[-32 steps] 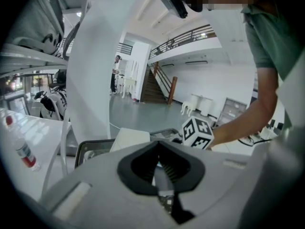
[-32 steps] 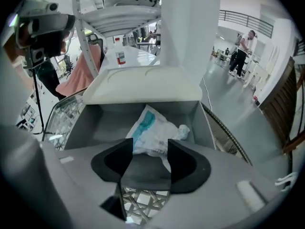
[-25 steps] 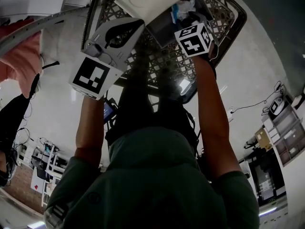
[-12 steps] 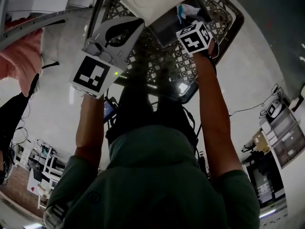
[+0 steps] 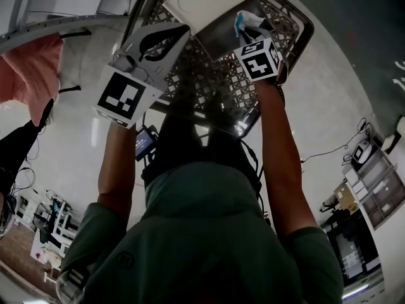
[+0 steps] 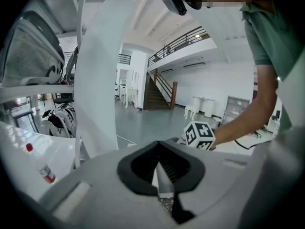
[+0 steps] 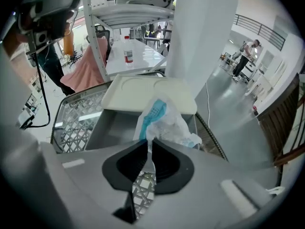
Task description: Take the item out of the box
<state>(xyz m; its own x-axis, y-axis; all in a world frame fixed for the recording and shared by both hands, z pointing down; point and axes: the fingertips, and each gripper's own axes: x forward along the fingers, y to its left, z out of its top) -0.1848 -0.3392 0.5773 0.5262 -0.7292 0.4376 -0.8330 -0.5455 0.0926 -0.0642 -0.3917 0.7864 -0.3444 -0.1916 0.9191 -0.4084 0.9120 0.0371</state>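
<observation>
The right tool [image 7: 150, 142] is closing on a bag [image 7: 162, 123]. The bag is thin, crumpled, white and blue. Its bottom edge sits between the two jaws, and they are pinching it. The rest of the bag sticks up past the tips.

The bag is over the open gray box [image 7: 114, 128], close to the white lid [image 7: 143, 92]. The lid is flipped back at the far side of the box. I cannot tell if any part of the bag touches the inside of the box.

The box sits on a counter [image 7: 71, 123] with a criss-cross top.

The left tool [image 6: 157, 161] is pressed together, with nothing between its jaws. In the head view it is held up to the left of the box, near the lid's corner.

Past the counter, a pink cloth [image 7: 88, 68] hangs down. A bottle [image 7: 127, 55] stands on a white table farther back.
</observation>
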